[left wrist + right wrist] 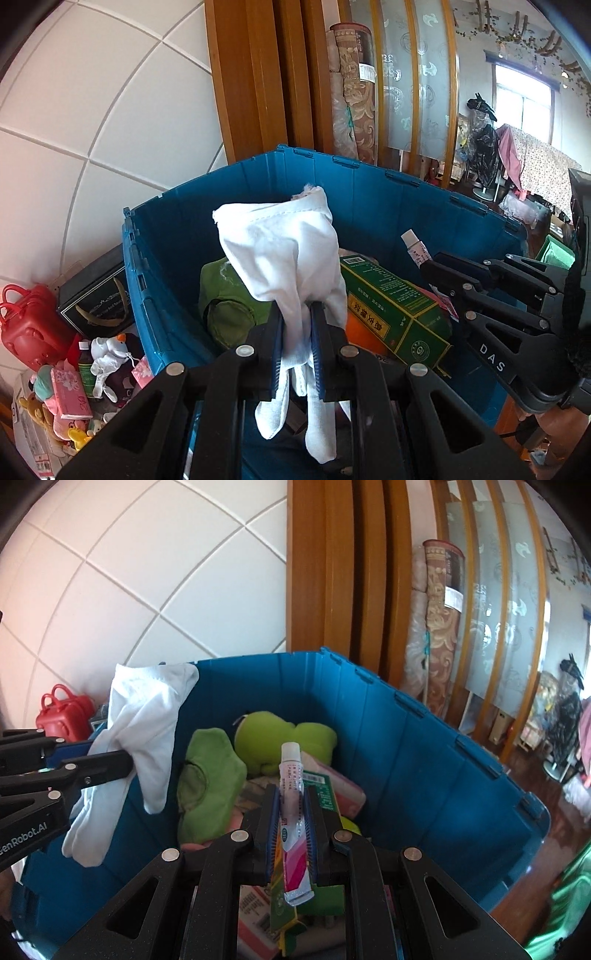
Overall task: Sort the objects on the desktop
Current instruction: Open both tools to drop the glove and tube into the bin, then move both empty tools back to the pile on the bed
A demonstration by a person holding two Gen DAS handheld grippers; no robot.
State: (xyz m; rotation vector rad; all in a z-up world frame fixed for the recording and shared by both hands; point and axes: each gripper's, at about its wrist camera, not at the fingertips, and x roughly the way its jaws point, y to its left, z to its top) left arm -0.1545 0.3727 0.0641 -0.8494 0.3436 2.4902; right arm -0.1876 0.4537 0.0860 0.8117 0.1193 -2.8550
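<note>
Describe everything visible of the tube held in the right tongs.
The tube is a small squeezable ointment-style tube with a white screw cap, a pale printed upper body and pink and red diagonal stripes toward its flat crimped end. It looks like soft plastic or foil. The right tongs are shut on its middle, cap pointing away from the camera. It hangs above the blue bin, over the clutter inside, touching only the pads.

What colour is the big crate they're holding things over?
Blue, a deep teal blue crate, seen best from the right wrist view.
</note>
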